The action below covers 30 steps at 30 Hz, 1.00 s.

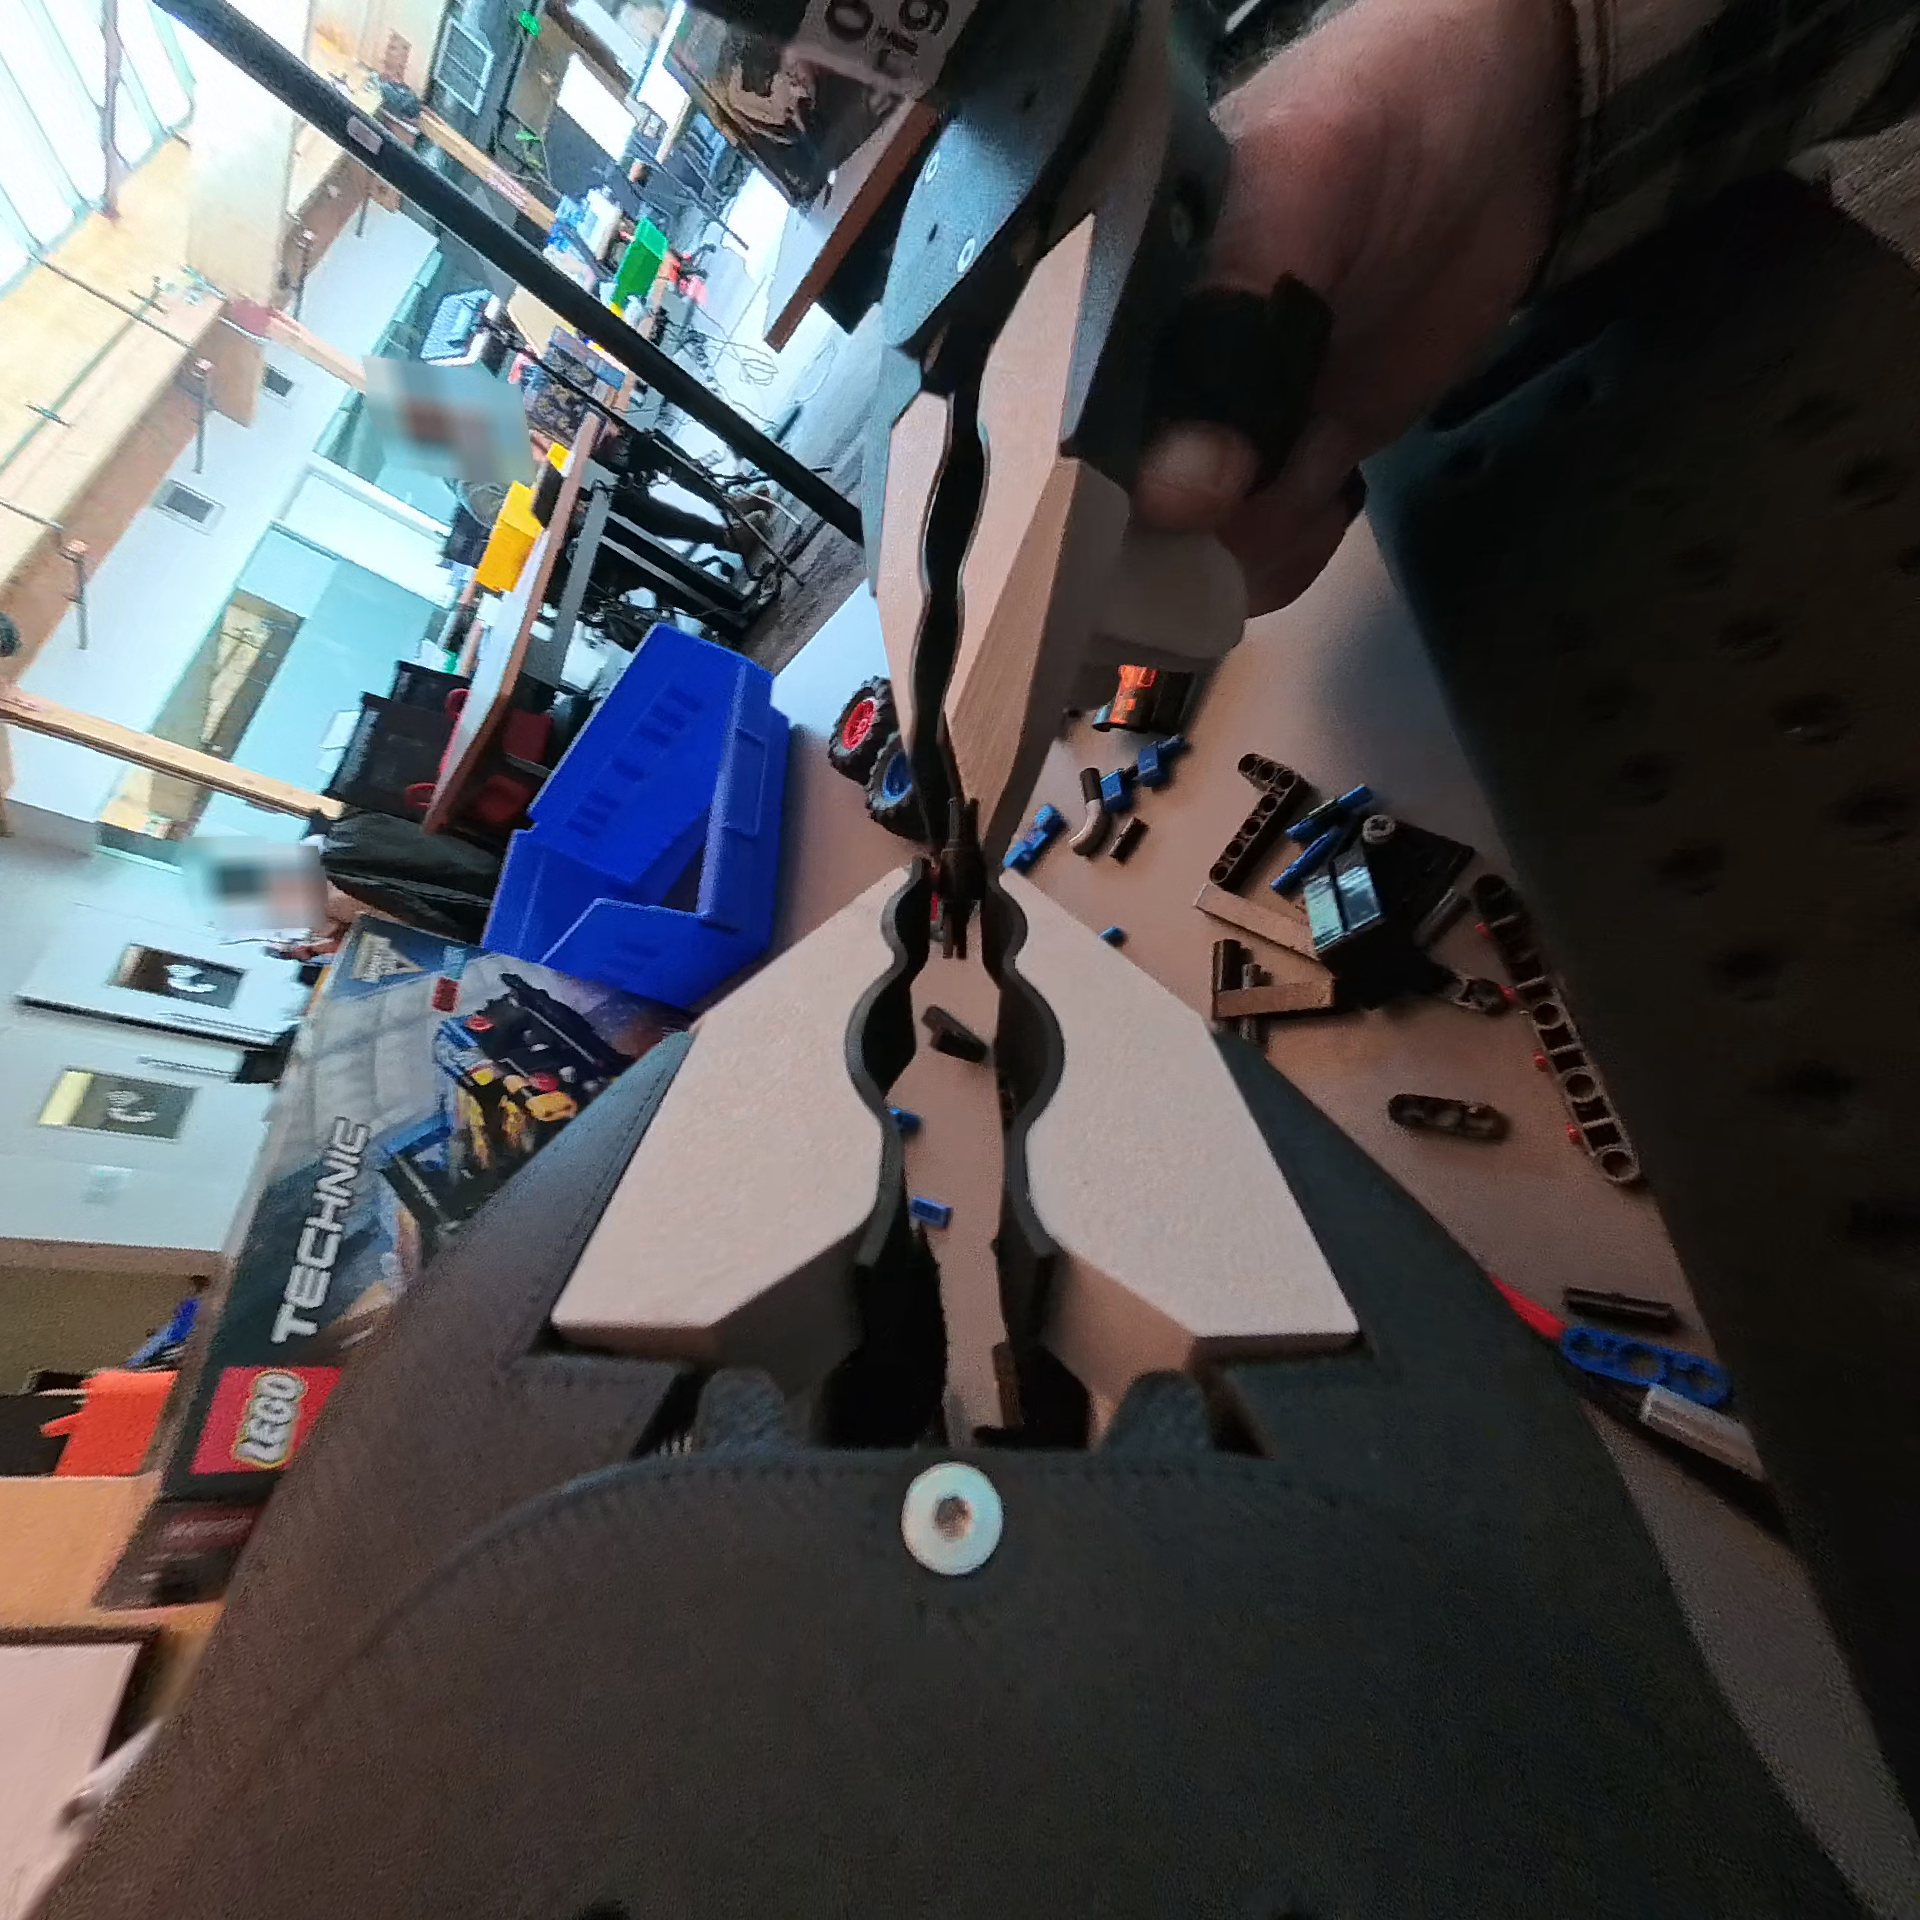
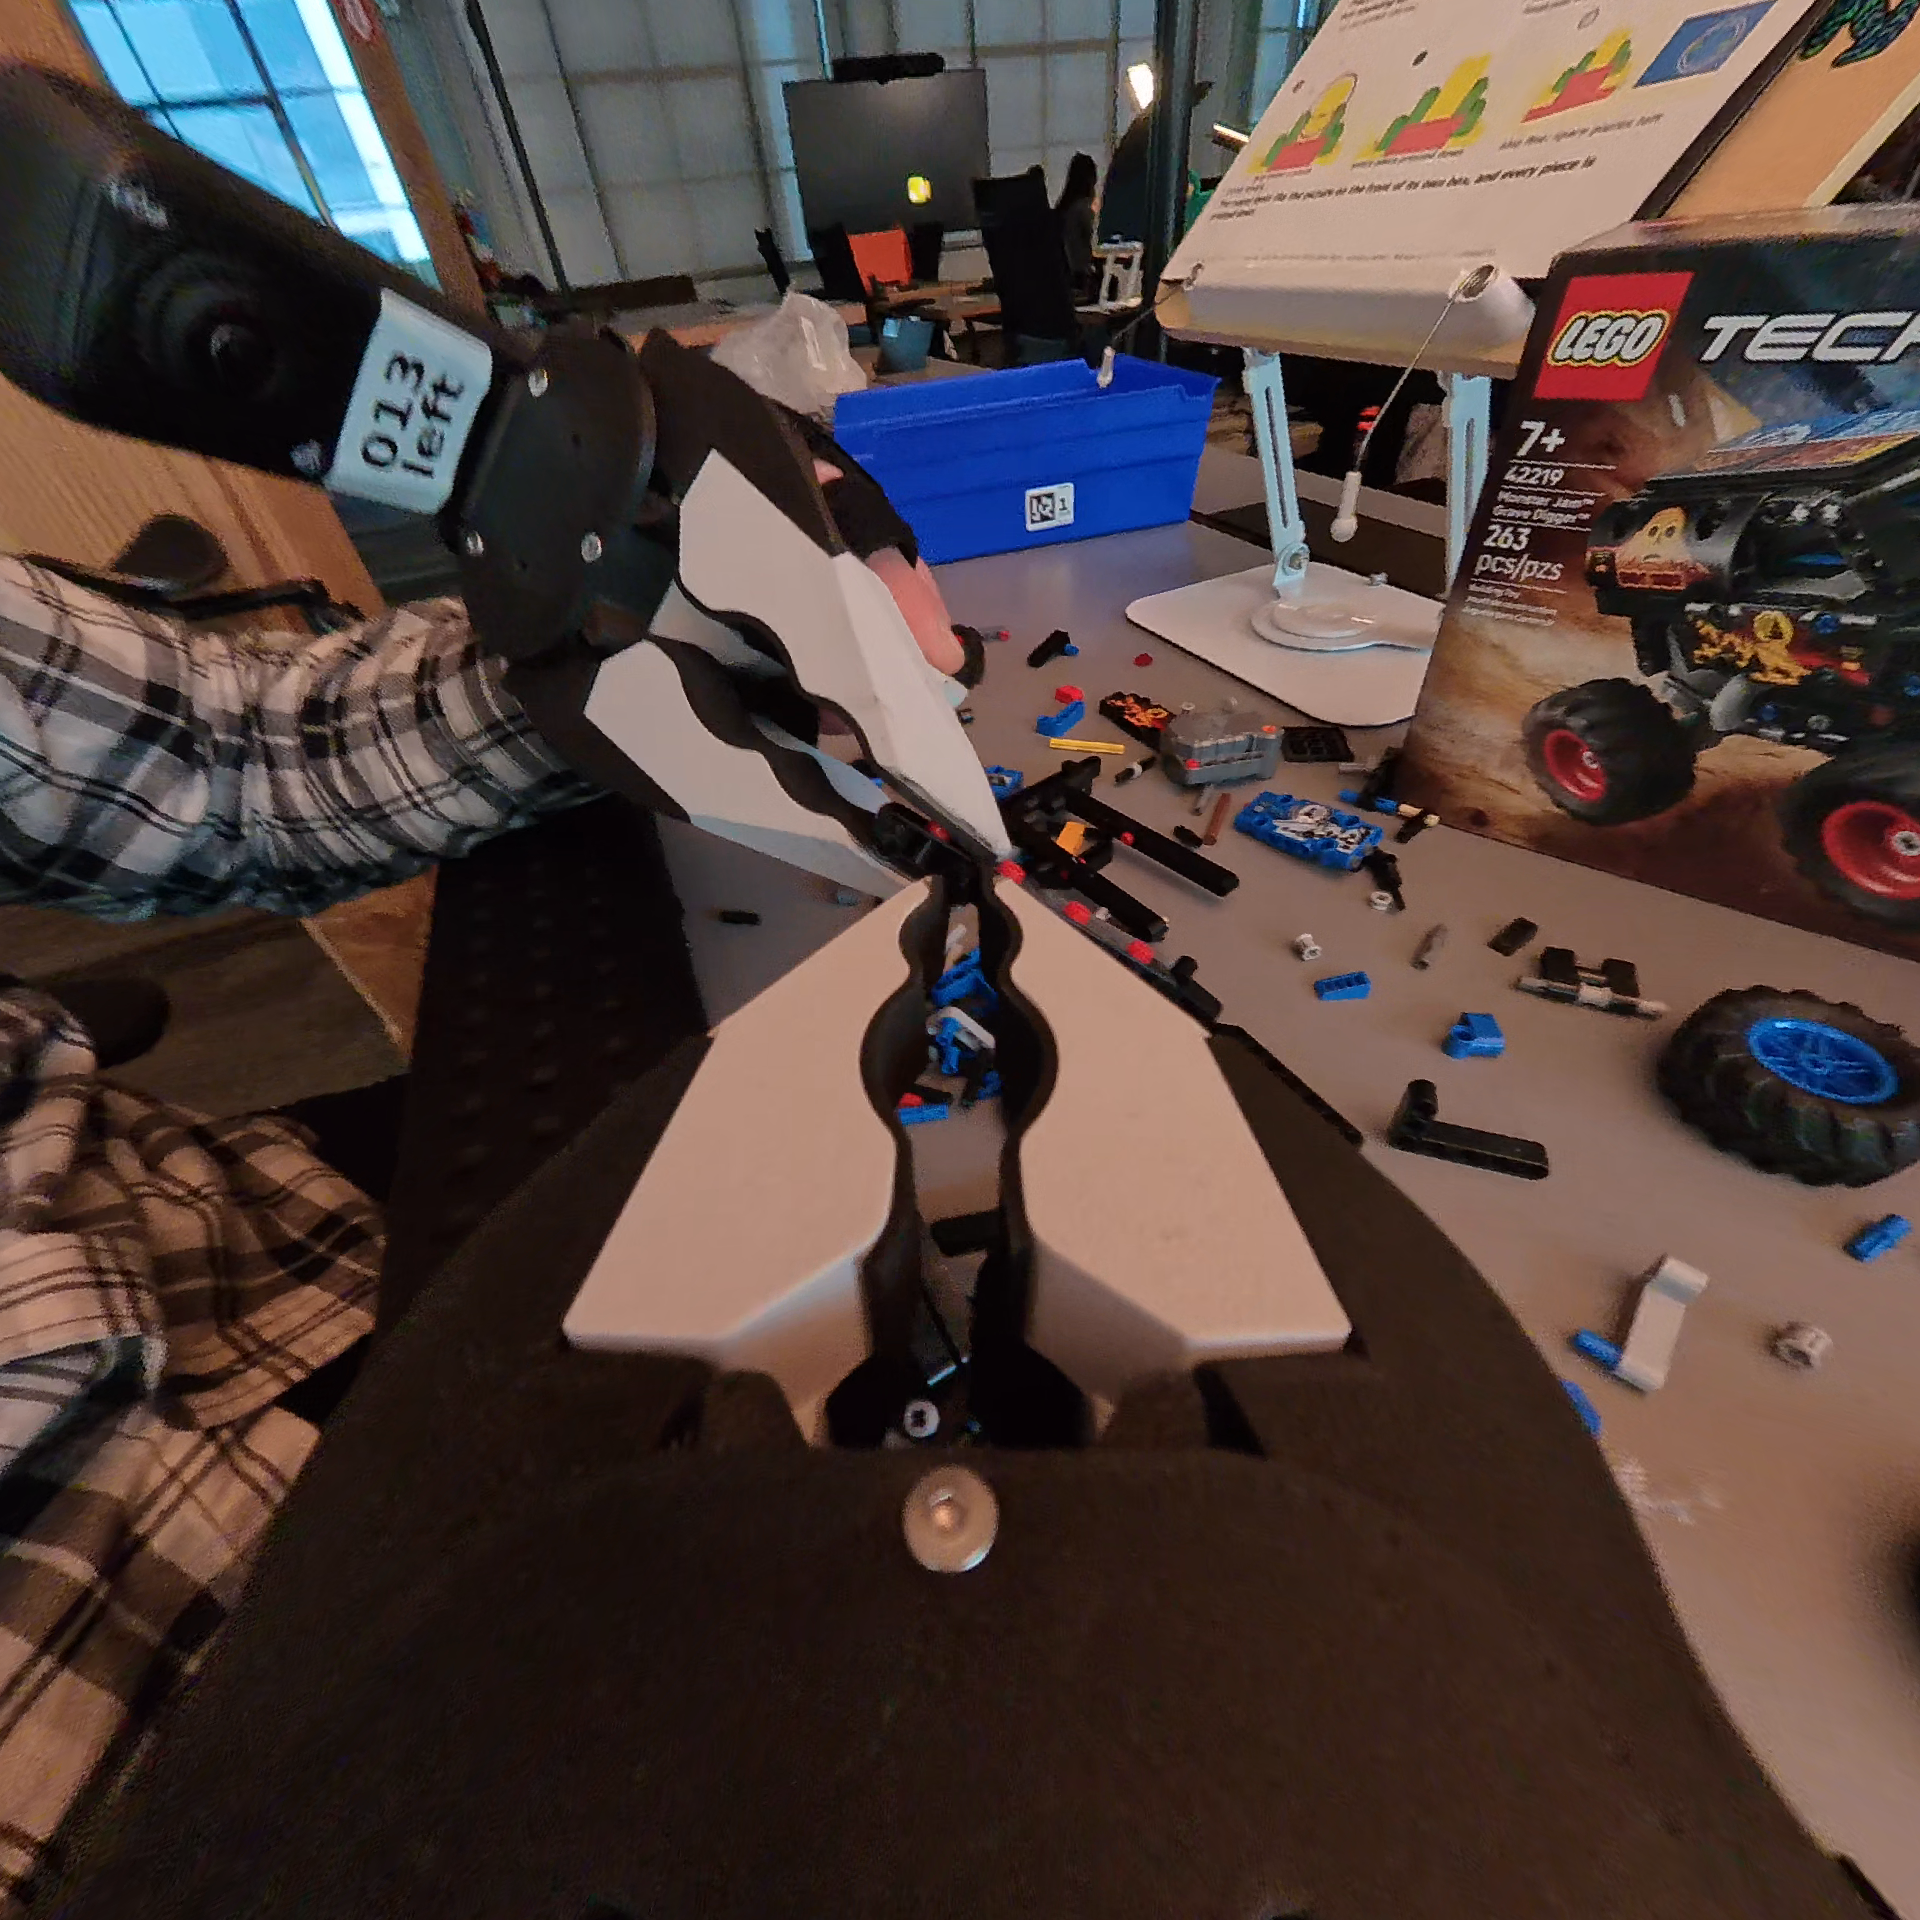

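Both jaws pinch small black piece (image 2: 914, 836)

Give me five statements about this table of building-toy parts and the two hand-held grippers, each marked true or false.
1. Both hand-held grippers, left and right, close on one small black plastic piece with red pins. True.
2. The blue plastic bin sits on the grey table beyond the loose parts. True.
3. The loose black rubber wheel has a yellow hub. False: its hub is blue.
4. The printed cardboard toy box lies flat. False: it stands upright.
5. The white instruction sheet lies on the table. False: a white stand holds it up.
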Each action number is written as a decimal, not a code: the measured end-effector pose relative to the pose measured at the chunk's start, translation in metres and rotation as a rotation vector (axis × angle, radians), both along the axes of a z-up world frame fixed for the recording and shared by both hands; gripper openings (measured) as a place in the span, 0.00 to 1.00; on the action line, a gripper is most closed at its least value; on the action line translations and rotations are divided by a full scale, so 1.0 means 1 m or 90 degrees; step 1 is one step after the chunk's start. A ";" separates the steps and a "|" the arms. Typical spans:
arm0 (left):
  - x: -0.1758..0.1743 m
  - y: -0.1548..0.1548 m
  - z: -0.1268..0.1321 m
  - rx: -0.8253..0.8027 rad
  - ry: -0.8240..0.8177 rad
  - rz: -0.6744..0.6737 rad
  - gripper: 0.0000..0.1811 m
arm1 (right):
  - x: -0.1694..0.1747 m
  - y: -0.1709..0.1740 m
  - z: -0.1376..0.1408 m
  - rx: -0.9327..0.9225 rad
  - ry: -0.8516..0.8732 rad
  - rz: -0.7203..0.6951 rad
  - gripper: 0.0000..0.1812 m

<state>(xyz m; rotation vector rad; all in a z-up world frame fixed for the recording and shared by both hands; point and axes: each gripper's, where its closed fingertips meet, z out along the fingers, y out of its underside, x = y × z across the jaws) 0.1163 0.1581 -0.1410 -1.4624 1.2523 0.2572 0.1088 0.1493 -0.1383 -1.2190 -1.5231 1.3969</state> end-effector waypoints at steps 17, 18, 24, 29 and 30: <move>0.004 -0.005 0.008 0.067 0.077 0.024 0.04 | 0.004 -0.002 0.006 -0.043 0.022 0.017 0.01; 0.005 -0.007 0.009 0.050 0.048 0.014 0.03 | 0.005 -0.003 0.008 -0.042 0.028 0.026 0.01; -0.040 -0.011 0.048 0.047 -0.112 0.059 0.04 | 0.041 0.058 0.012 -0.075 0.071 -0.077 0.00; -0.020 0.002 0.010 0.003 -0.029 0.049 0.04 | 0.022 0.019 -0.019 -0.005 -0.027 0.012 0.01; -0.023 0.002 0.010 -0.003 -0.037 0.050 0.04 | 0.019 0.017 -0.022 -0.017 -0.021 0.015 0.01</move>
